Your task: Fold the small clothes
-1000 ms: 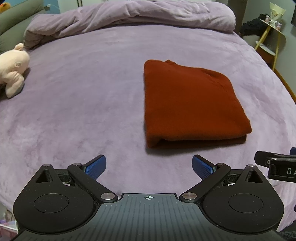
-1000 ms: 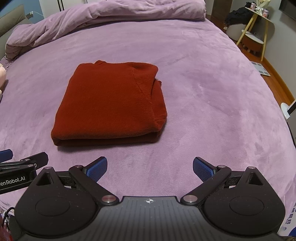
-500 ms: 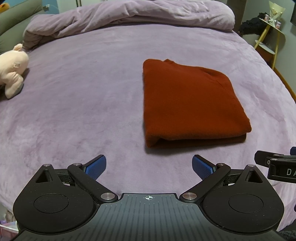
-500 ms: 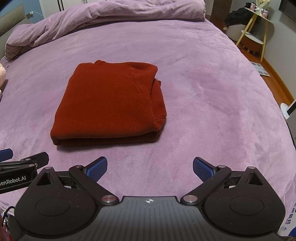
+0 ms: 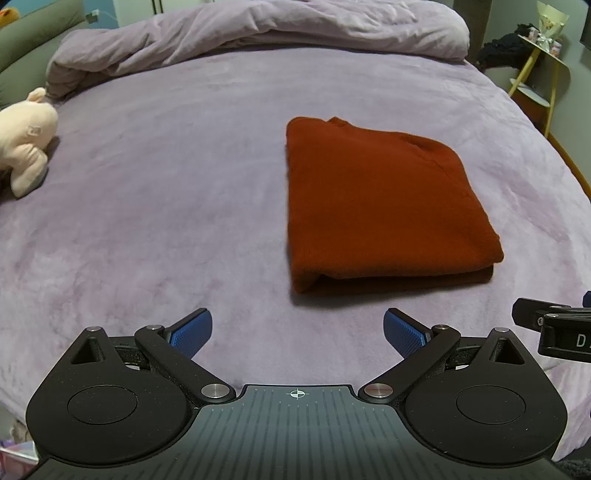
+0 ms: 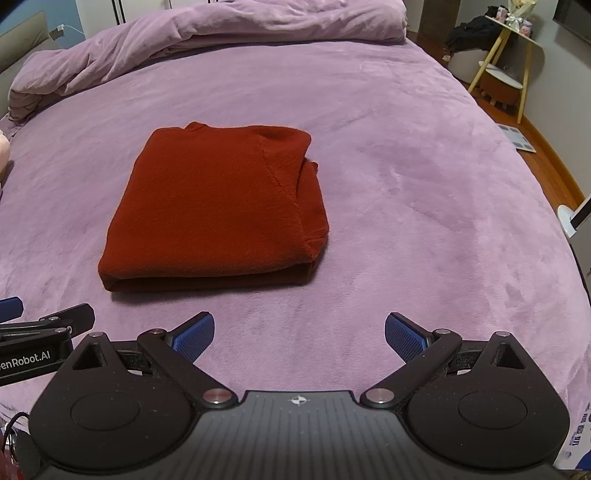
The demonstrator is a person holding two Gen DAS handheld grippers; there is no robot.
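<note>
Spreading across both views: a bed [image 5: 147, 206] under a purple plush cover, a rumpled duvet [image 5: 266, 33] bunched along its far edge, apparently pushed back to free a flat working area.

Lying near the middle of the bed: a rust-red sweater [image 6: 214, 206], already folded into a thick rectangle, layers stacked, the fold's closed edge facing the cameras and a loose sleeve edge peeking out along its right side [image 6: 314, 206]. Sitting squarely ahead of and between the two tools, within reach of either. Judging from the tidy shape, looking finished or nearly so, with at most a final tuck of that right edge remaining.

Resting at the far left of the bed, well apart from the sweater: a pale plush toy [image 5: 27, 140]. Standing off the bed at right: a yellow-legged side stand [image 6: 506, 62].

Hovering low over the near edge of the bed: the left gripper [image 5: 297, 330], blue fingers [image 5: 192, 328] spread wide, holding nothing. Hovering just beside it: the right gripper [image 6: 299, 332], fingers [image 6: 404, 334] likewise wide apart and empty, clear of the cloth. Both held short of the sweater, seemingly pausing to check the fold rather than reaching for it.
</note>
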